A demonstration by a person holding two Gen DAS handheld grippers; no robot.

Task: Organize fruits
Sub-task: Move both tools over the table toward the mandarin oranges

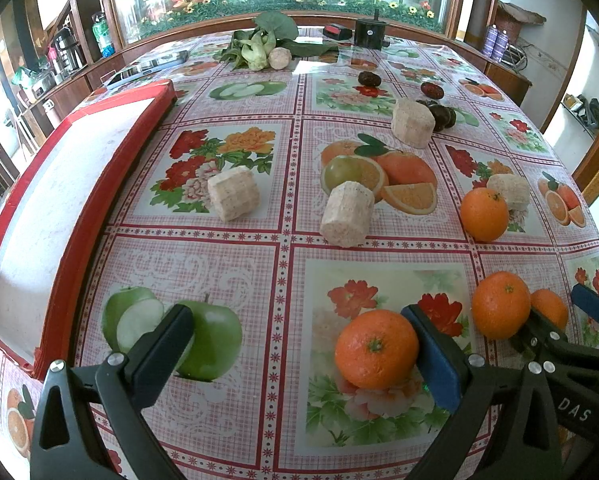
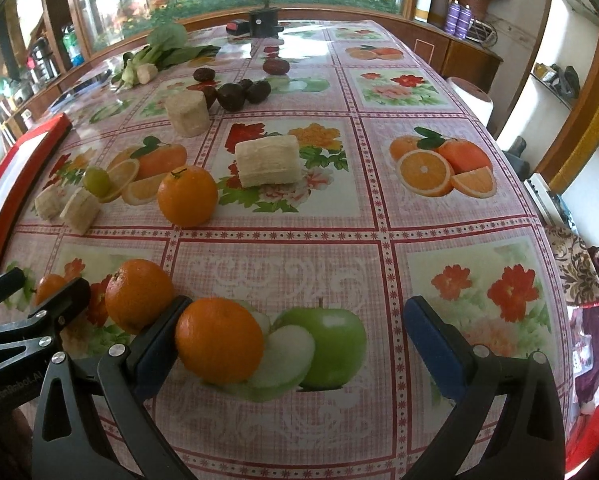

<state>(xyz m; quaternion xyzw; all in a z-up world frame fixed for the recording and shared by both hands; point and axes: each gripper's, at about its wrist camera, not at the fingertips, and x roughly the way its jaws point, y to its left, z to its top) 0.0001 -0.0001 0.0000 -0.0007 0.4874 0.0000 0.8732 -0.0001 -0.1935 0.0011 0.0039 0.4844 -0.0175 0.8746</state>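
Between the fingers of the left gripper (image 1: 303,354) sits one orange (image 1: 376,349), resting on the patterned tablecloth (image 1: 227,264) and touching the blue pad of the right-hand finger (image 1: 435,356); jaws spread wide, nothing clamped; well ahead and to its left lies a red-edged tray (image 1: 65,184). Right gripper (image 2: 295,346) likewise spread apart, gripping nothing; an orange (image 2: 218,340) lies against its left-hand finger (image 2: 159,344); just outside that finger a second orange (image 2: 139,295), wedged between the two tools. Ahead of the right gripper, a lone orange (image 2: 187,196) beside a pale cut cylinder piece (image 2: 268,162); three more such pieces scattered farther ahead and to the left, one (image 2: 188,114) next to a cluster of dark round fruits (image 2: 235,94). Far end of table: leafy greens (image 2: 159,54); a black box (image 2: 263,24).
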